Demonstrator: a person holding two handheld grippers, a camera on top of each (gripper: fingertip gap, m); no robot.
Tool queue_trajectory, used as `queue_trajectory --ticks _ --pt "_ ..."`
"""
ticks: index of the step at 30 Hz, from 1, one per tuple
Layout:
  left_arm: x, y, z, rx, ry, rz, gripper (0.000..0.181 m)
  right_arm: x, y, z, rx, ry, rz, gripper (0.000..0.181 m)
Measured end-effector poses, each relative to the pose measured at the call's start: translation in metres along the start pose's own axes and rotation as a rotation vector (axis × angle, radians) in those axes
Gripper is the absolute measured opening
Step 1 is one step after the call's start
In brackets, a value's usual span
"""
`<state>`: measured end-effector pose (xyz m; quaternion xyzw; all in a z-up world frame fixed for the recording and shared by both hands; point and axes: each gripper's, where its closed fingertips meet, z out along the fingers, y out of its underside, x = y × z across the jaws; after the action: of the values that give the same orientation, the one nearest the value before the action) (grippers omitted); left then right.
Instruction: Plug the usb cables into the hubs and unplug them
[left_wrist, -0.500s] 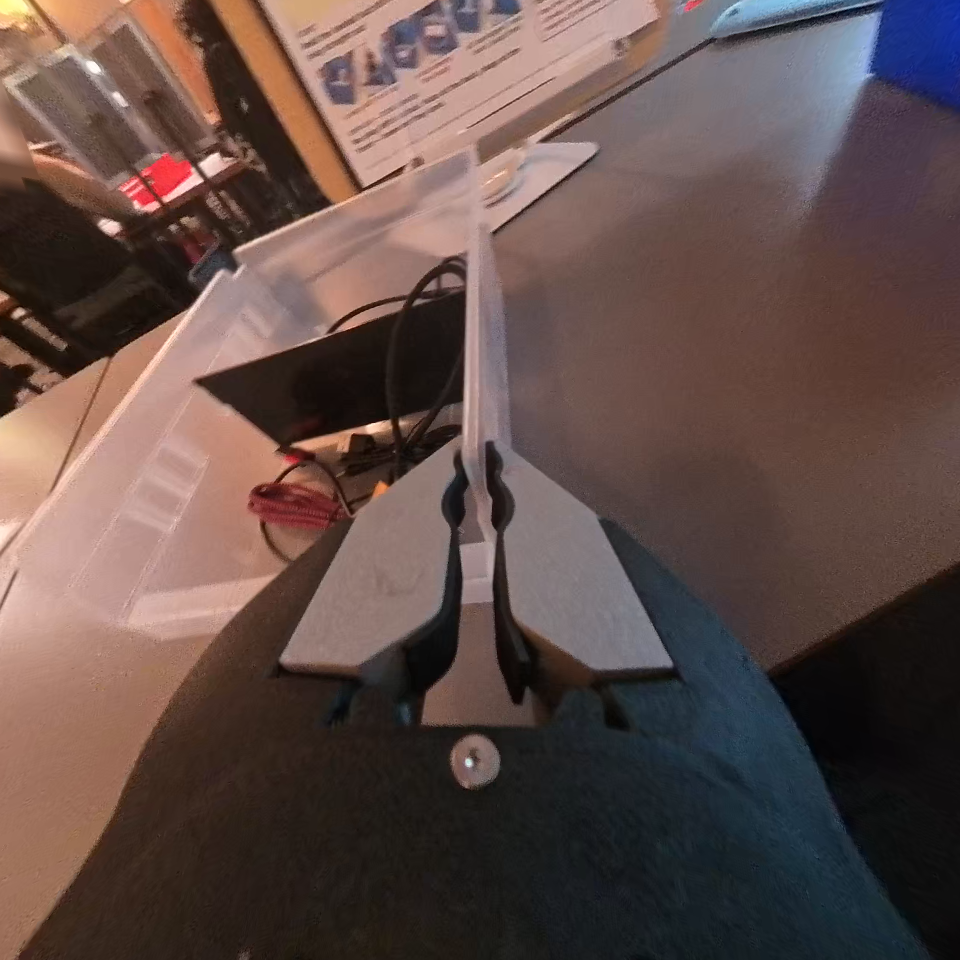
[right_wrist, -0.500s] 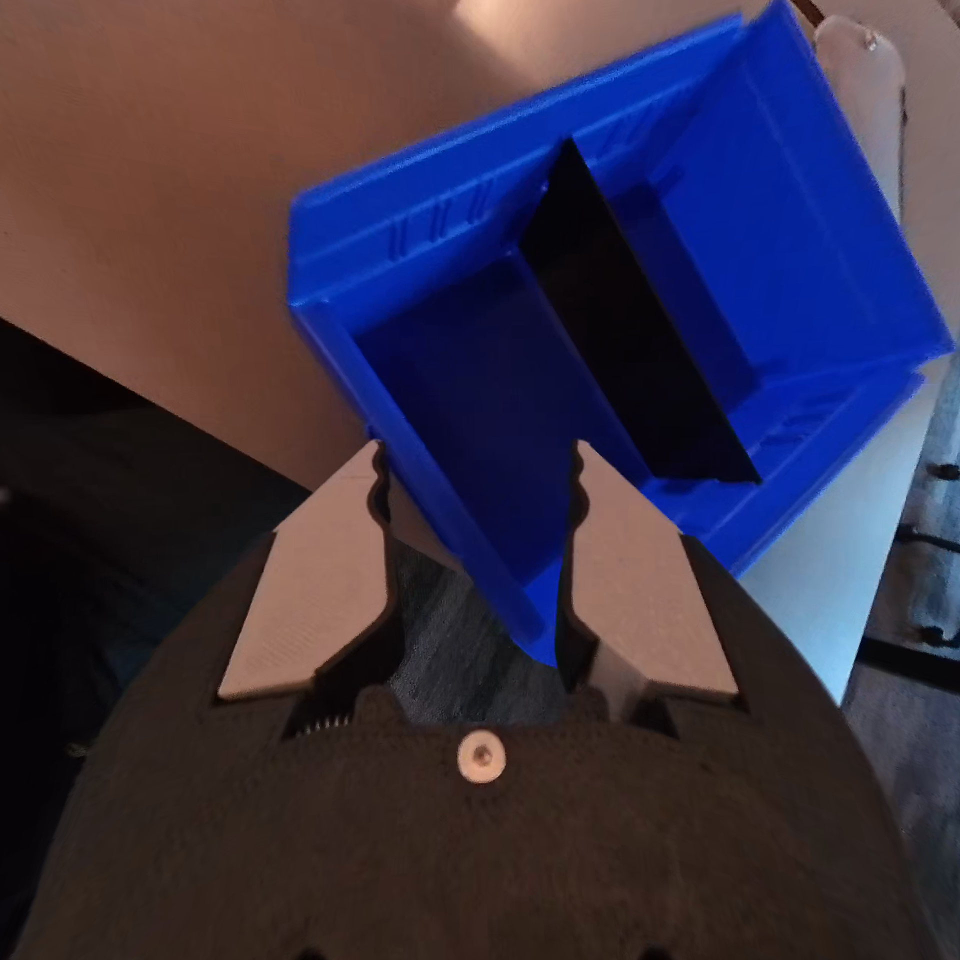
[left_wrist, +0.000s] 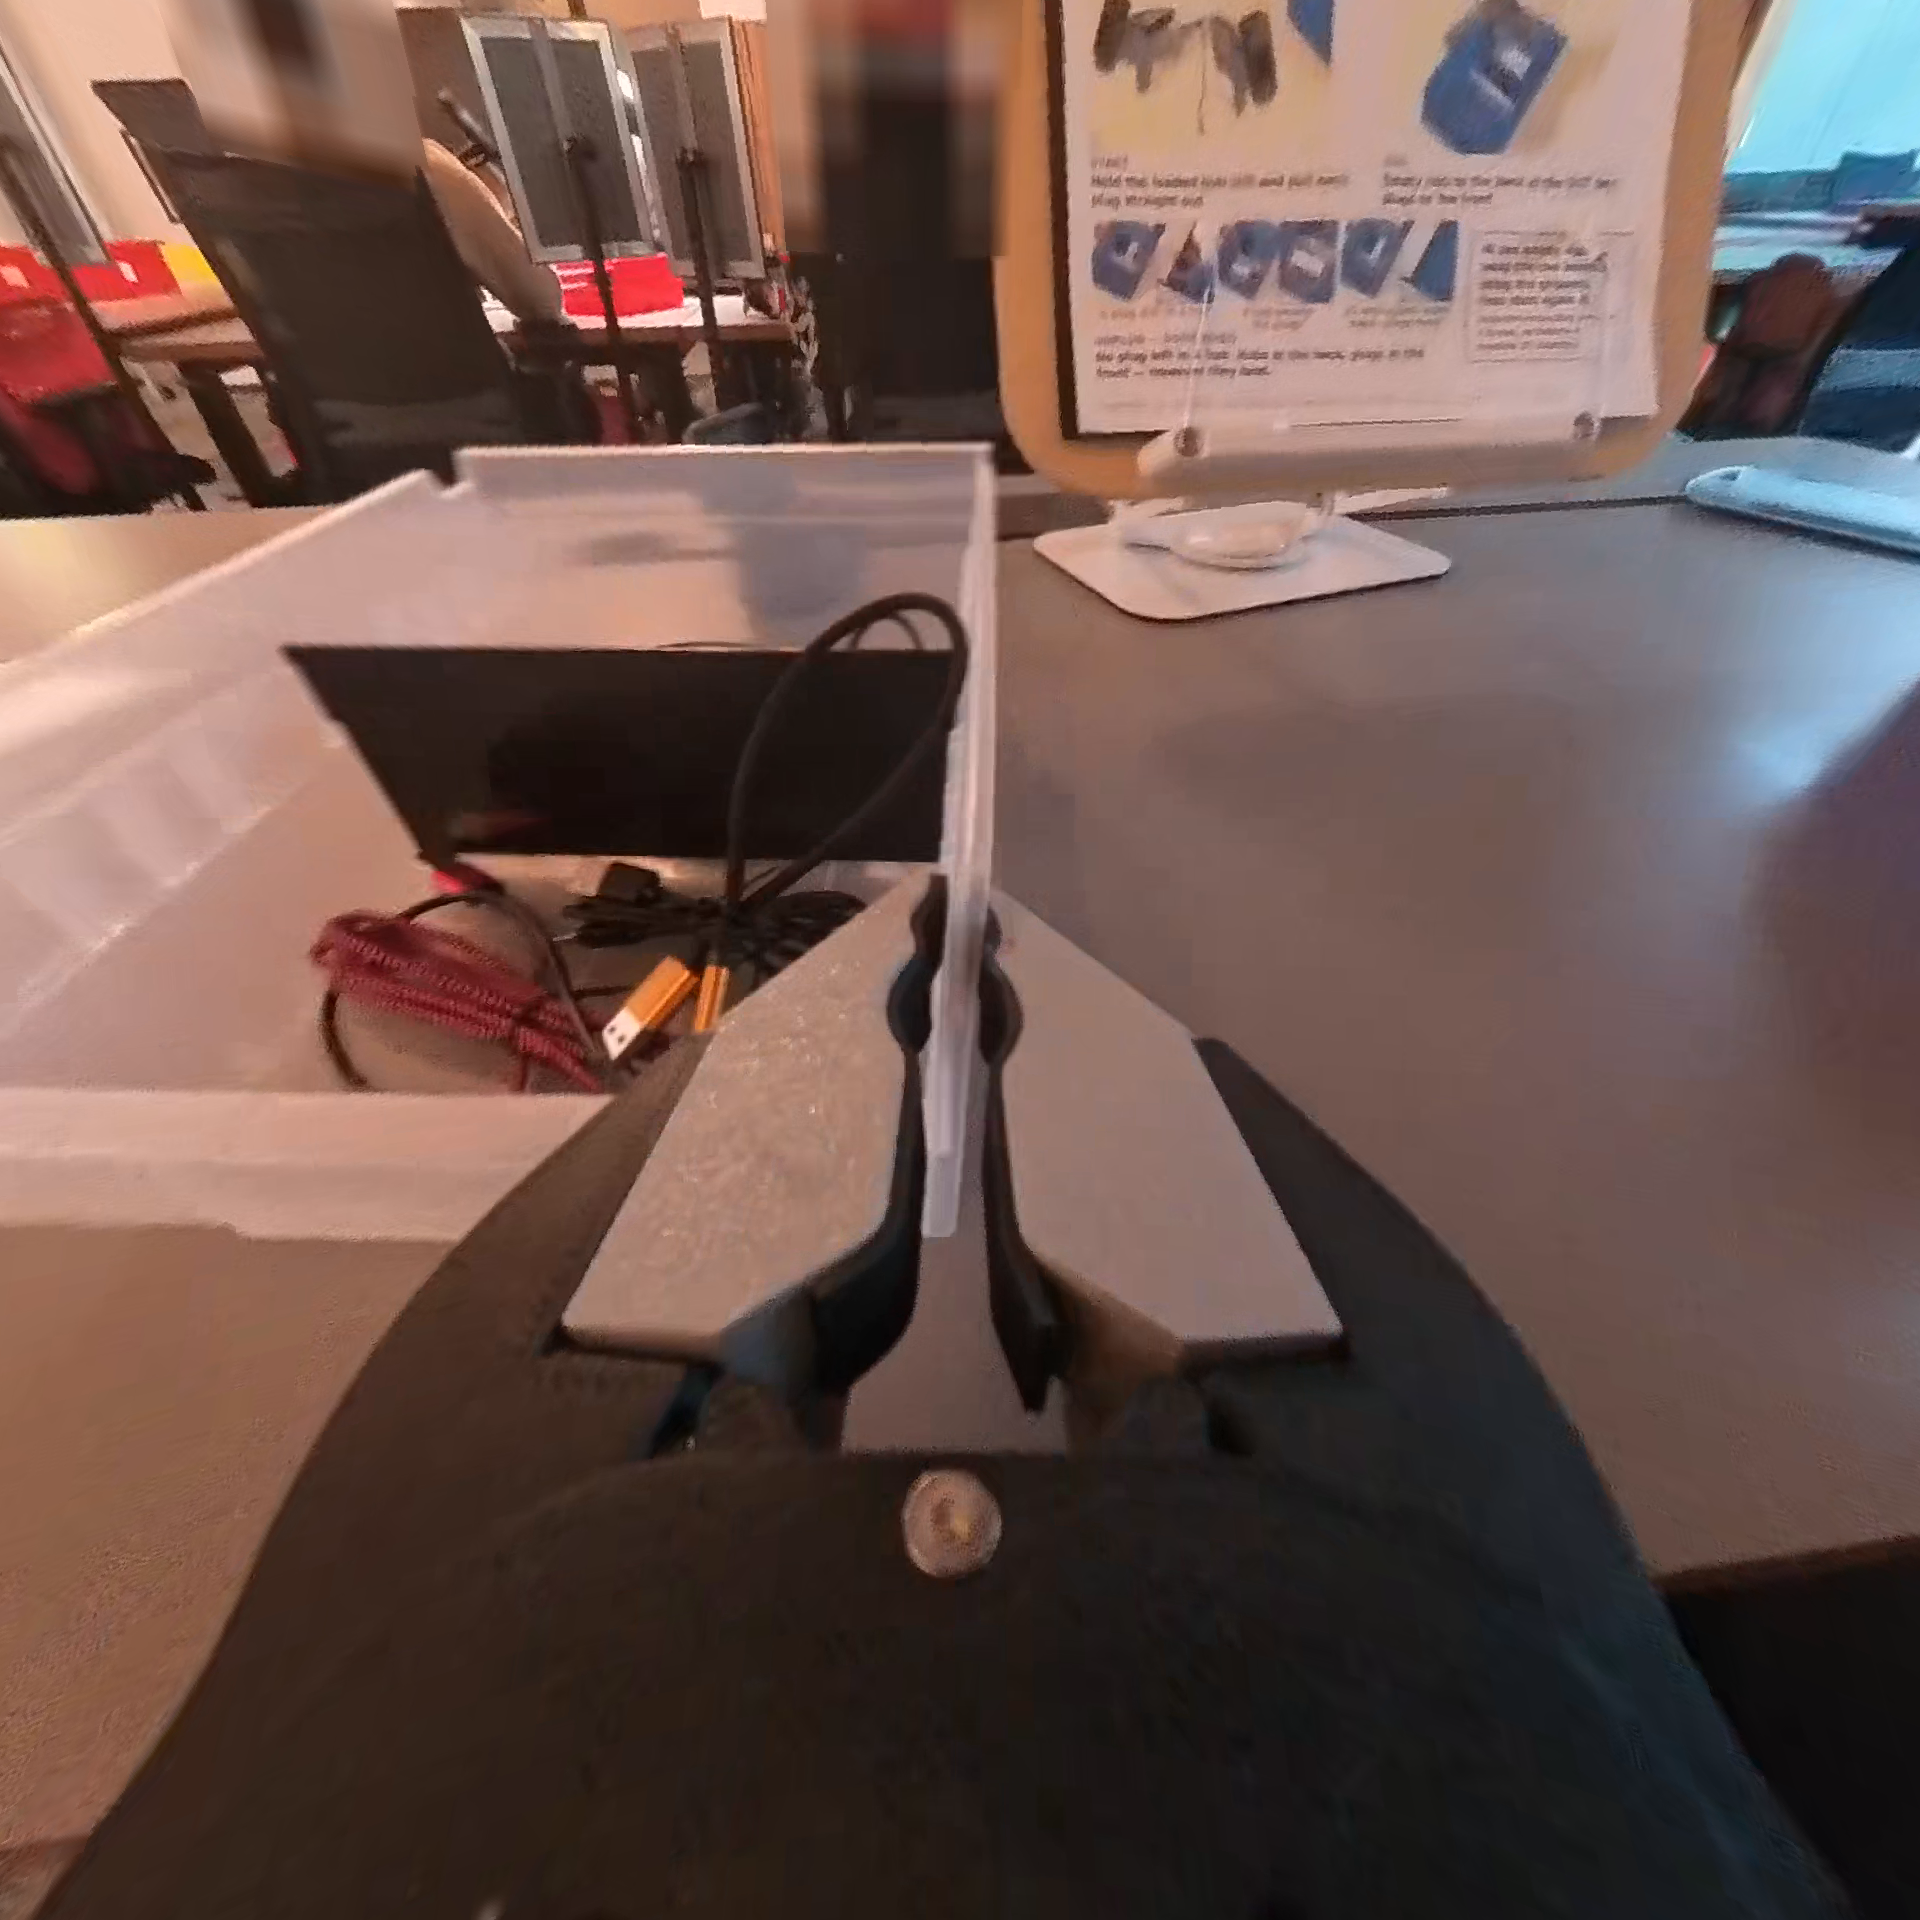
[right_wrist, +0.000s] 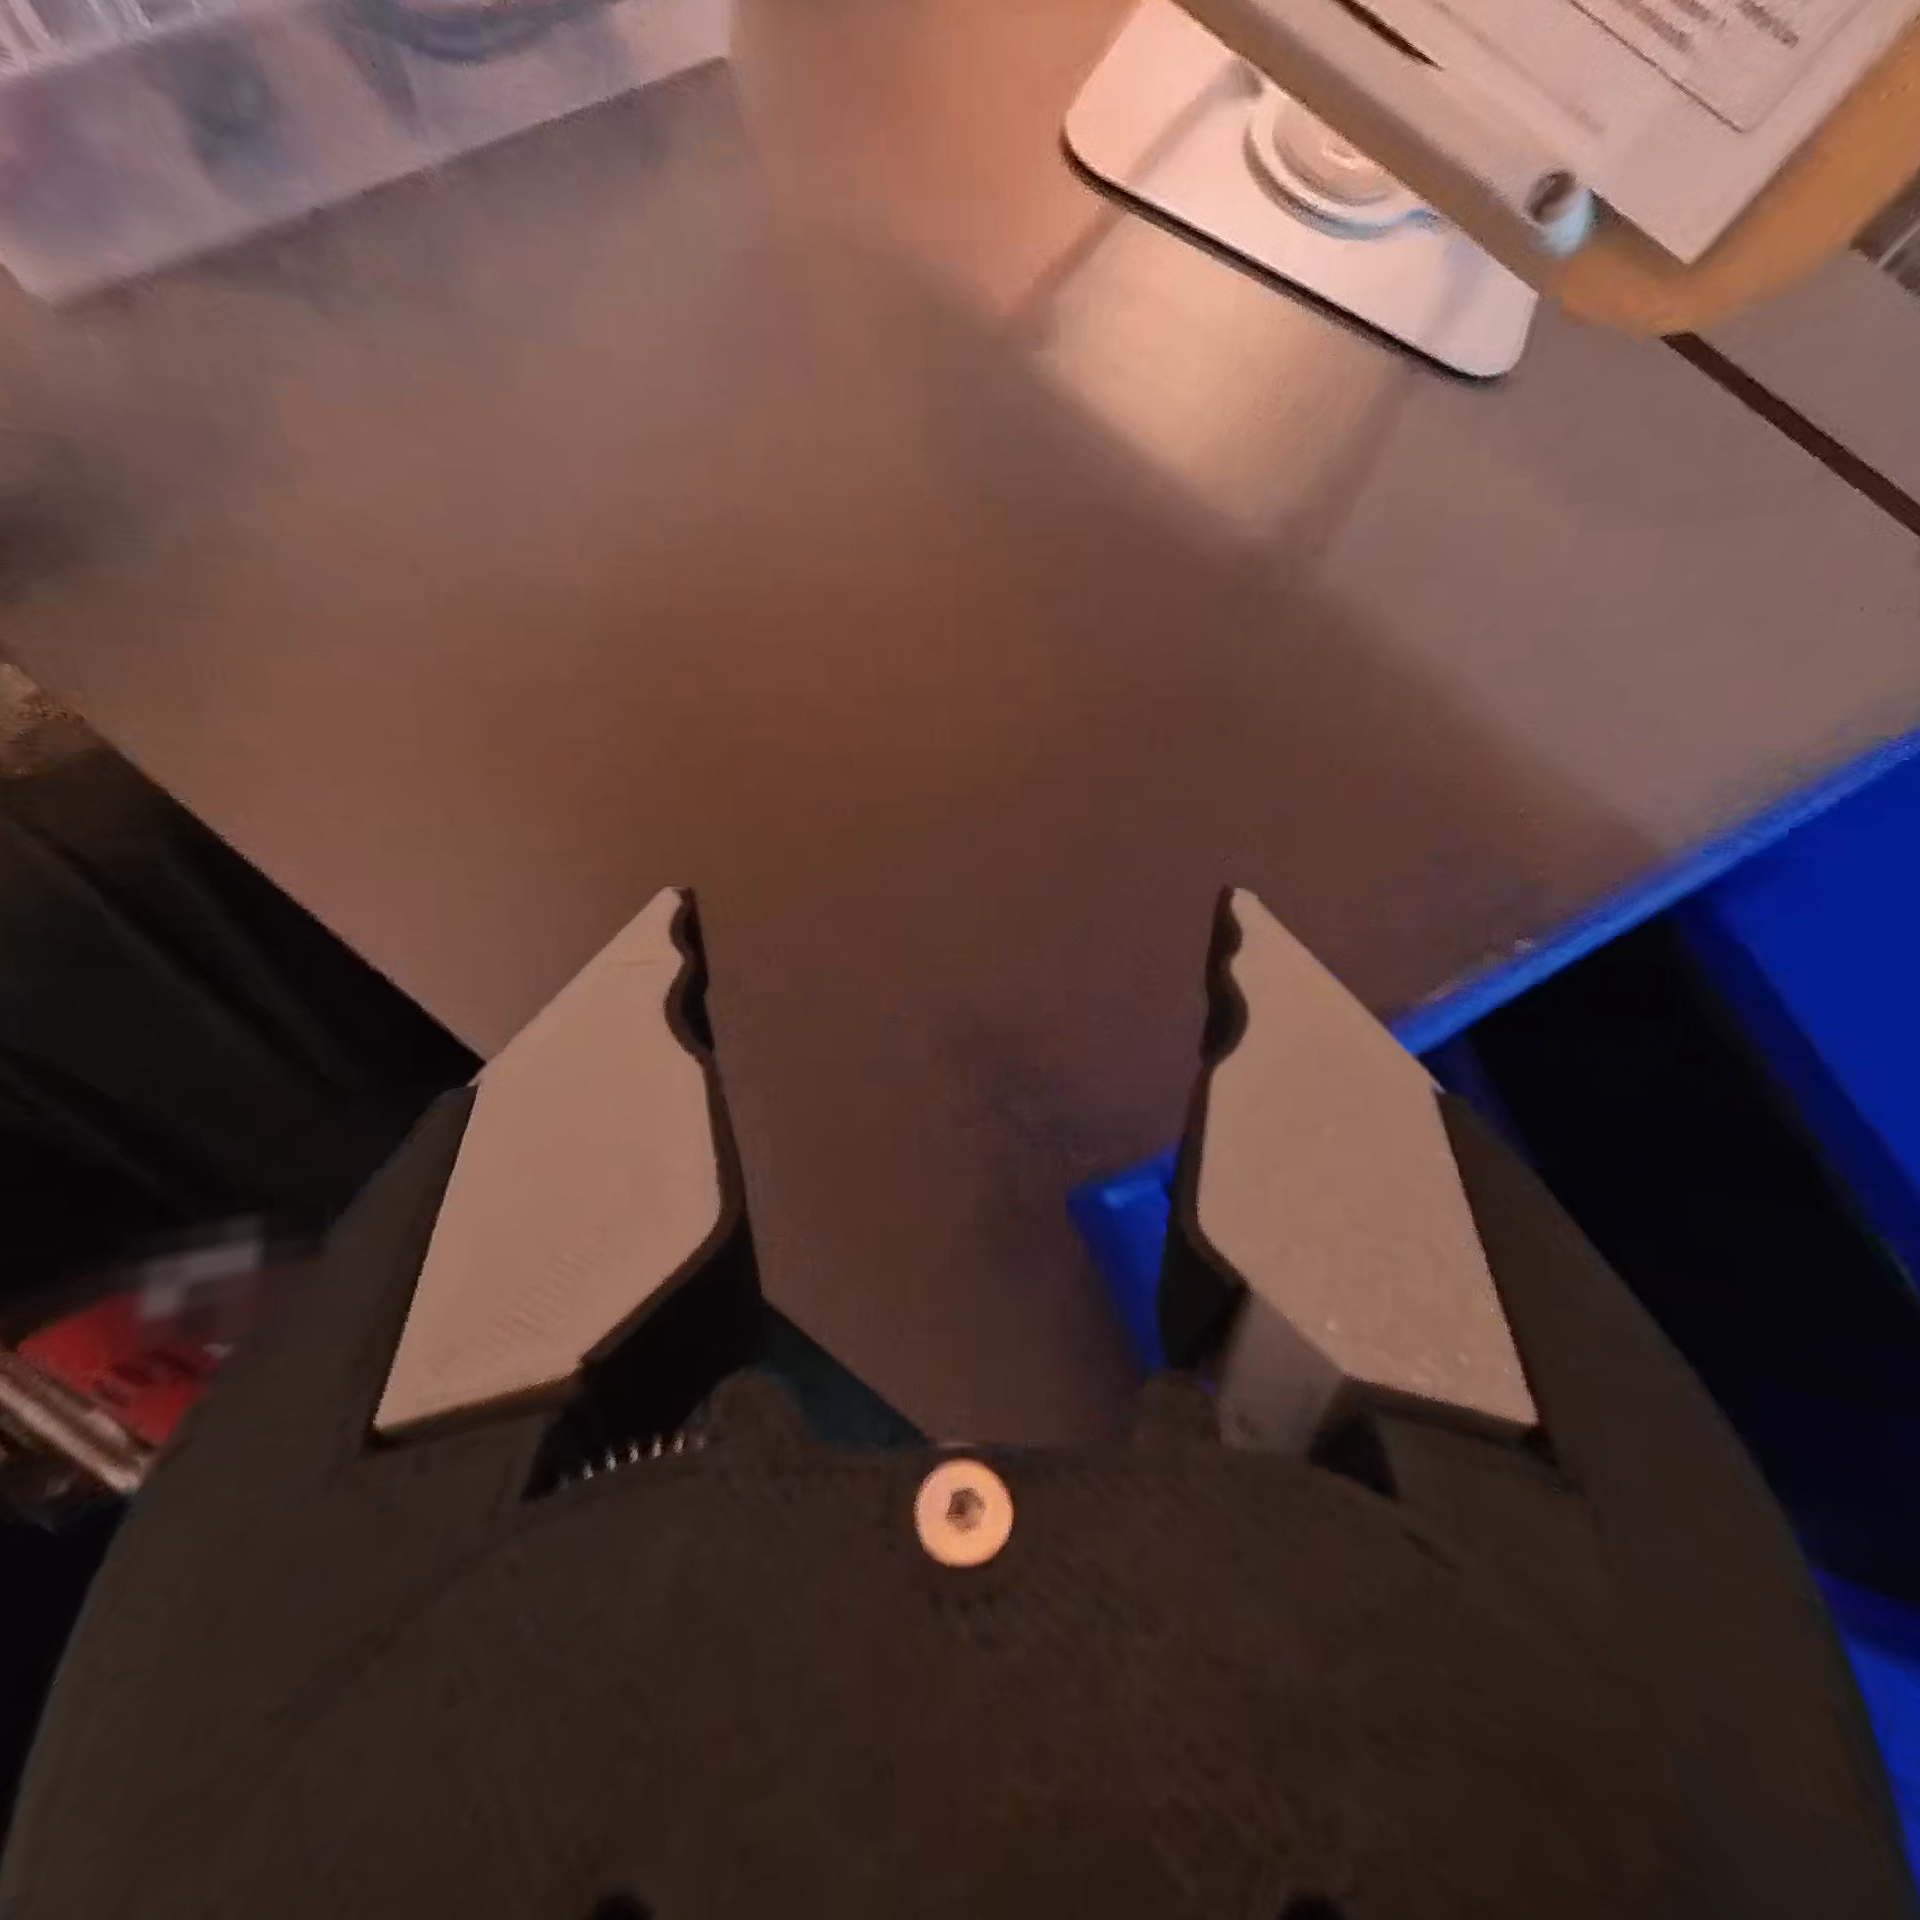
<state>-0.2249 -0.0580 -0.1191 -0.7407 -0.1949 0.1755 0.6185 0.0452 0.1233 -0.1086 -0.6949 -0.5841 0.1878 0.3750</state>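
My left gripper (left_wrist: 961, 925) is shut on the right side wall of a clear plastic bin (left_wrist: 520, 561). The bin holds a coiled red braided cable (left_wrist: 447, 987), black cables (left_wrist: 790, 727) with two orange-gold USB plugs (left_wrist: 649, 1013), and a black divider (left_wrist: 623, 748). My right gripper (right_wrist: 956, 935) is open and empty above bare table. A blue bin (right_wrist: 1662, 997) lies to its lower right, its corner behind the right finger (right_wrist: 1340, 1174). No hub shows clearly.
A framed instruction sheet on a white stand (left_wrist: 1340, 229) stands at the back of the dark table (left_wrist: 1455, 935); its base also shows in the right wrist view (right_wrist: 1299, 208). The table's front edge runs at the lower right. Chairs and red crates stand beyond.
The right gripper has let go of the blue bin's wall, opened wide and swung left over the table. The left gripper, still on the clear bin's wall, has levelled out.
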Motion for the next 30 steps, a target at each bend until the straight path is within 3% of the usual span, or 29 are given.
queue_trajectory --ticks 3,6,8,9,12,13,18,26,30 --pt "0.016 -0.001 0.004 -0.033 0.027 0.120 0.005 0.003 -0.004 0.023 0.002 0.059 0.053 0.093" --pt "0.019 -0.003 0.007 -0.051 0.068 0.118 0.017 0.026 0.002 0.035 0.007 0.154 0.109 0.031" --pt "0.024 0.006 0.011 -0.111 0.125 0.095 0.037 0.040 0.006 0.037 0.011 0.209 0.138 0.009" --pt "0.024 0.011 0.012 -0.151 0.132 0.090 0.046 0.044 0.005 0.035 0.026 0.228 0.152 0.012" --pt "0.024 0.006 0.007 -0.173 0.149 0.107 0.055 0.024 -0.011 0.019 0.105 0.113 0.140 0.074" --pt "0.025 0.000 0.003 -0.170 0.164 0.117 0.058 0.019 -0.018 0.010 0.138 0.078 0.147 0.087" --pt "0.007 -0.031 -0.014 -0.151 0.189 0.137 0.069 0.054 -0.018 -0.016 0.218 0.206 0.172 0.080" --pt "-0.030 -0.024 -0.016 -0.191 0.164 0.072 0.068 0.100 0.030 0.037 0.030 0.359 0.199 0.079" --pt "-0.028 -0.018 -0.014 -0.210 0.163 0.096 0.067 0.105 0.035 0.037 -0.022 0.365 0.121 0.068"
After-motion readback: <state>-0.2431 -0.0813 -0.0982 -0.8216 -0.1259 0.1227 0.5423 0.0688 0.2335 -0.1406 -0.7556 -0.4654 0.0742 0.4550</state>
